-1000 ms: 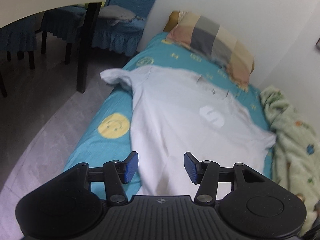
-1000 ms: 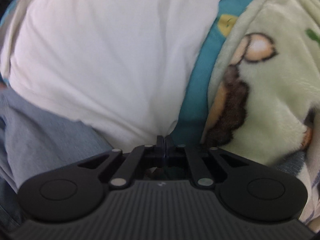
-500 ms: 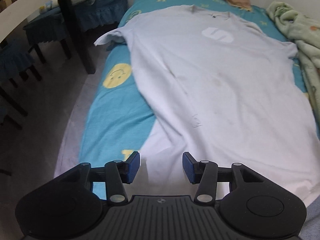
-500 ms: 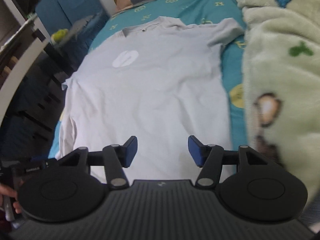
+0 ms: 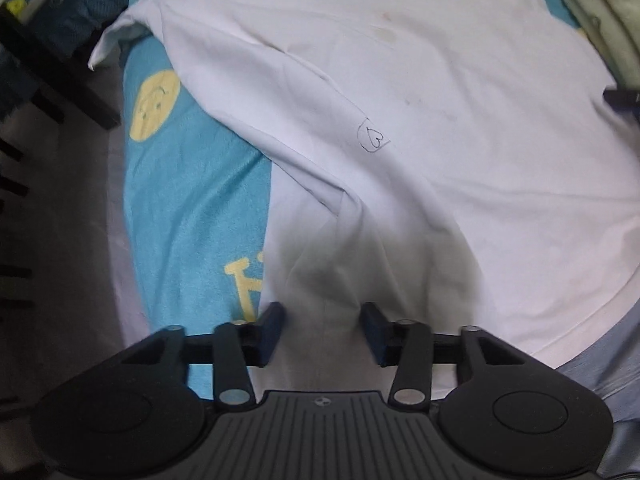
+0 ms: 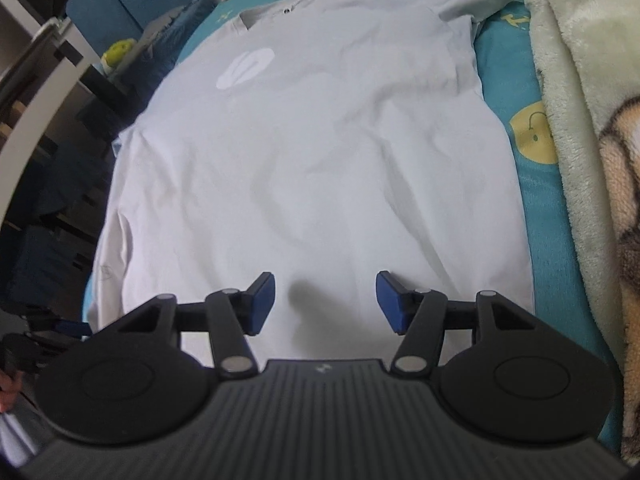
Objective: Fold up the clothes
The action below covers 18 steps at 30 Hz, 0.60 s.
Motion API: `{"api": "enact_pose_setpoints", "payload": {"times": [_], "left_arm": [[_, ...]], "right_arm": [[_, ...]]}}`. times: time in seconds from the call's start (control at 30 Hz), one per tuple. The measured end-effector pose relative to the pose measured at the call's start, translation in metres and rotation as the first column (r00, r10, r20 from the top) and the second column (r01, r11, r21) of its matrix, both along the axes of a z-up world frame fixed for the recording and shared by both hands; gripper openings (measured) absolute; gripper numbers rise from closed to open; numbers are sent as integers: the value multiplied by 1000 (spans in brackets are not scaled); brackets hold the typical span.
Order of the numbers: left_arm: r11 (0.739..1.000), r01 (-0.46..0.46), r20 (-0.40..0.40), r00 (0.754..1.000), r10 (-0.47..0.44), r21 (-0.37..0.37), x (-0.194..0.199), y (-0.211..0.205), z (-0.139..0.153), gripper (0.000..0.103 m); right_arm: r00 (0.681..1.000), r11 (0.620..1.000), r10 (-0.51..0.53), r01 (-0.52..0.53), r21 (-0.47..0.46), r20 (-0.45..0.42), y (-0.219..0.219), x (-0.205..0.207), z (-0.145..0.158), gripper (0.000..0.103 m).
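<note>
Both tools dropped to the hem at 6 o'clock of the white T-shirt spread flat on the bed: your left tool is closing around a hem ridge, right tool now wide, empty, ready to pinch.

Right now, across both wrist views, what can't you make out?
- White cotton T-shirt hem corner under the left gripper, whose jaws are closing: gripper body hides contact.
- Collar: cut off by the left view's top edge.
- Small pen doodle: too small in the right view.
- Right gripper: height above the fabric unclear.
</note>
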<state>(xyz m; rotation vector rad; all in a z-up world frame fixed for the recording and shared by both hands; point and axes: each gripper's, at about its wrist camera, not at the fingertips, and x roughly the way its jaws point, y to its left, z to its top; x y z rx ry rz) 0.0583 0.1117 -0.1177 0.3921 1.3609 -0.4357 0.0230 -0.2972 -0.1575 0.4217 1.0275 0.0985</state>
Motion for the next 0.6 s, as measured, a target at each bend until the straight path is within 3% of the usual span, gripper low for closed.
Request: {"api": "enact_pose_setpoints", "payload": {"times": [0.03,0.13,0.3,0.4,0.6], "left_arm": [[1000,0,2,1000,0,-6,-1,2,2,5],[1000,-16,0,1000,16,-22,-5,10,15,2],[988,-138,-87,987,132,-68,-13,41,48,2],[973,-226,-128,968,218,-55,-15,68,58,2],[929,-367,-204,915,349,-56,-7,93,40,3]], "right_arm": [[1000,1000,6,-6,-1,-3,1,2,-2,59],[1000,1000,25,-25,-12,-7,4,4,-4,58],[999,998,54,-55,-38,-4,9,2,-3,58],[998,997,62,-62,-49,-3,11,2,-1,58],[997,994,77,-78,-79,-12,15,2,-1,58]]}}
